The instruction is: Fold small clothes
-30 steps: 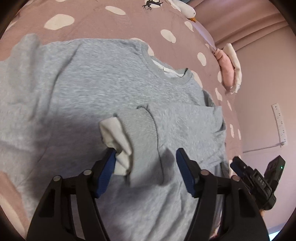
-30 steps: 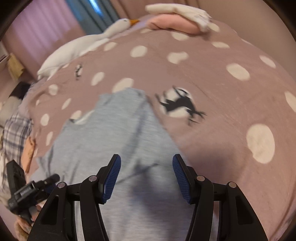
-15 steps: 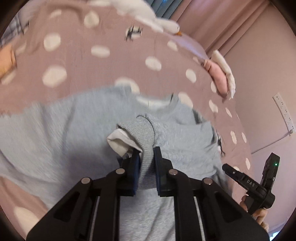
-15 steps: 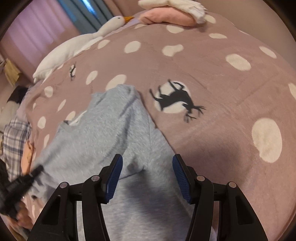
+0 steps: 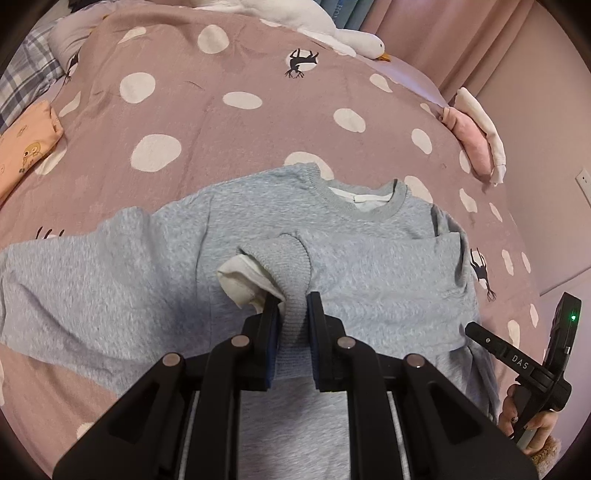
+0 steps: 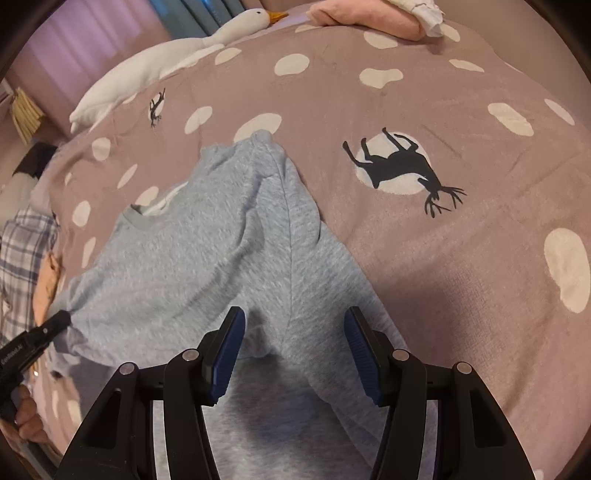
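Note:
A small grey sweatshirt (image 5: pixel 155 266) lies face up on the pink spotted bedspread (image 5: pixel 221 122), collar away from me. Its right sleeve is folded across the chest. My left gripper (image 5: pixel 291 310) is shut on that sleeve's ribbed cuff (image 5: pixel 288 266), with the white lining showing beside it. The cuff is lifted a little off the chest. In the right wrist view the same sweatshirt (image 6: pixel 192 258) runs under my right gripper (image 6: pixel 295 343), which is open and empty above the side of the body. The right gripper also shows in the left wrist view (image 5: pixel 517 362).
A white goose plush (image 5: pixel 317 22) lies at the far edge of the bed. Folded pink and white clothes (image 5: pixel 476 144) sit at the far right, an orange garment (image 5: pixel 26 144) and plaid fabric (image 5: pixel 26 74) at the left. A pink wall (image 5: pixel 546 129) bounds the right.
My left gripper closed on the sleeve cuff and drew back, lifting it. The right gripper stayed open and moved slightly over the sweatshirt's side.

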### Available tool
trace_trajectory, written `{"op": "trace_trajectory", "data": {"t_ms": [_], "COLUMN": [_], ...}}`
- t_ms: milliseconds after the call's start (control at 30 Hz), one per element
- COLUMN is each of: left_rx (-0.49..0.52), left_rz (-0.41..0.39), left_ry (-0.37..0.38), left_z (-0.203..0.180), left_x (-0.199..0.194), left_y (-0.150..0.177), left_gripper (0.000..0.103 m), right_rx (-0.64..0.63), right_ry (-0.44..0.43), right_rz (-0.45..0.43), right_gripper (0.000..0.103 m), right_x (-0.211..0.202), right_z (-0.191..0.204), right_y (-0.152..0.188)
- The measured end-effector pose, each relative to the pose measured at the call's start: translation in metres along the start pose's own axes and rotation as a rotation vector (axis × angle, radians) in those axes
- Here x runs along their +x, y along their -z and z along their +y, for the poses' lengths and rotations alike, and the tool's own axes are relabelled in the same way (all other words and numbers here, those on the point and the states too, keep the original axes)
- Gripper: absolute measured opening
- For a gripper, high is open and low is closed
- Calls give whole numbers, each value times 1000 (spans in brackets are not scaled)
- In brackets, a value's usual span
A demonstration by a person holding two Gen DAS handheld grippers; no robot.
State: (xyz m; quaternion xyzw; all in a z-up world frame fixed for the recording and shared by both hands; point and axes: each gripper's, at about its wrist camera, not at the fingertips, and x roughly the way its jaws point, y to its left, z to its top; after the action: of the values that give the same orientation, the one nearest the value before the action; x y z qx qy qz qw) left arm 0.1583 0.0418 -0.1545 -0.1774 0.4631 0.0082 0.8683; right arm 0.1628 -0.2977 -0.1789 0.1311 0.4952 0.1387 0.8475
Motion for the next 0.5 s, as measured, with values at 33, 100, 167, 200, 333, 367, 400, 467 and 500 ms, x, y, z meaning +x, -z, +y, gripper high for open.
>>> {"op": "trace_trajectory", "data": {"t_ms": [33,100,167,200,333,367,400,467,500], "left_rx": [-2,-9,-14,-18,-37,-41,-44,-48,-50], "left_rz": [0,14,35,46,81,84,83,85,87], "left_ry": [1,-1,-8,-12,-26,-29,-27,-28,-31], "left_z": [1,5,7,8,16,17,18,20,21], "left_x": [0,4,9,13,26,27,28,29,30], "left_y": [0,2,5,7,15,16,17,17,18], "left_gripper": [15,15,15,15,17,17,18,19,22], "right_rx": [0,0,2,3,-1,-3,-5,-11,-14], "right_ry": [-1,0,1,2,9,12,15,20,22], "right_rz": [0,2,4,5,7,8,8,7,7], "right_gripper": [58,58,58,58,58,58,58,58,58], "right_x": [0,0,2,2,4,4,4,5,5], "right_z": [0,-1,-2,-1,-1,-1,0,0,0], "right_y": [0,0,0,1,1,1,1,1,1]}}
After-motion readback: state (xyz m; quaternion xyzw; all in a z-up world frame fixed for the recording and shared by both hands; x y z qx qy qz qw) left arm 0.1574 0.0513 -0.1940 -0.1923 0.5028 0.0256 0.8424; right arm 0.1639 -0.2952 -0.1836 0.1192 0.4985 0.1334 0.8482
